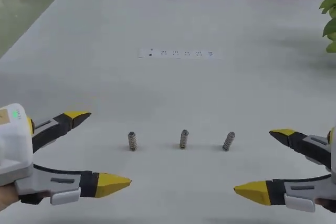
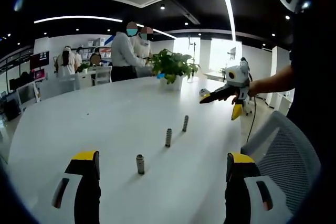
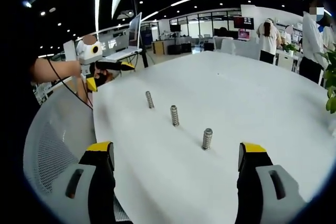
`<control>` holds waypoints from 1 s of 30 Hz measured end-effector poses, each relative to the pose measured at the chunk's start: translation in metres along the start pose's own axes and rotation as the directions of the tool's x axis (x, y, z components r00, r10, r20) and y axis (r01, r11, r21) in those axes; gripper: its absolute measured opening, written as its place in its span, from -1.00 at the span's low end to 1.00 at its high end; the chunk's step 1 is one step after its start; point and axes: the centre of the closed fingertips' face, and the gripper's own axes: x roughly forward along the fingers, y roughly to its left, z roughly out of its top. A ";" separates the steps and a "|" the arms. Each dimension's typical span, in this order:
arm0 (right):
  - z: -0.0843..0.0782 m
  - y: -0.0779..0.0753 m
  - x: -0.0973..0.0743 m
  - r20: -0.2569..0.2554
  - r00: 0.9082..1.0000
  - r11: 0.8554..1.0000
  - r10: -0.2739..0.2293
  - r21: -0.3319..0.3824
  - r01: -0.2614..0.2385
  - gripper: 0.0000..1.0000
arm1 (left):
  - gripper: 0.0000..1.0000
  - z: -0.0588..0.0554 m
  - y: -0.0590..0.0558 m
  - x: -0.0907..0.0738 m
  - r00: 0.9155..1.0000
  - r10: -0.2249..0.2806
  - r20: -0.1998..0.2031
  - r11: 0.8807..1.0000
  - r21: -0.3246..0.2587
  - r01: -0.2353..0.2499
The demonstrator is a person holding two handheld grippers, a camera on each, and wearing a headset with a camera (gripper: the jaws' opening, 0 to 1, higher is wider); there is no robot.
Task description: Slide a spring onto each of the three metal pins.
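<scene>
- The left gripper (image 1: 98, 148) sits low at the left edge of the head view, held roughly level and pointing right toward the row of springs. Its two yellow-tipped jaws are spread wide, with nothing between them.
- A hand grips its body at the bottom corner of the head view, and its upper jaw angles up and away from the lower one.
- Three springs stand in one row on the pale grey worktop (image 1: 210, 93), between the two grippers and well apart from both.
- The left spring (image 1: 132, 140) stands upright.
- The middle spring (image 1: 184, 138) also stands upright, evenly spaced from its neighbours.
- The right spring (image 1: 229, 141) leans slightly to the right.
- In the right gripper view the nearest coil ends in a rounded metal top. The coils hide whatever is inside them, so I cannot tell whether there is a pin in each.
- The right gripper (image 1: 262, 160) enters from the lower right edge and points left at the row. Its jaws are likewise spread wide and hold nothing.
- Beyond the row, one socket strip (image 1: 178, 53) lies flush in the worktop.
- One leafy plant (image 1: 329, 14) shows at the far right edge.
</scene>
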 end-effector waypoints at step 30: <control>-0.045 -0.005 0.006 -0.284 0.959 0.999 -0.012 -0.045 -0.001 0.88 | 0.94 -0.047 -0.015 0.001 0.977 -0.059 -0.204 0.993 -0.114 0.036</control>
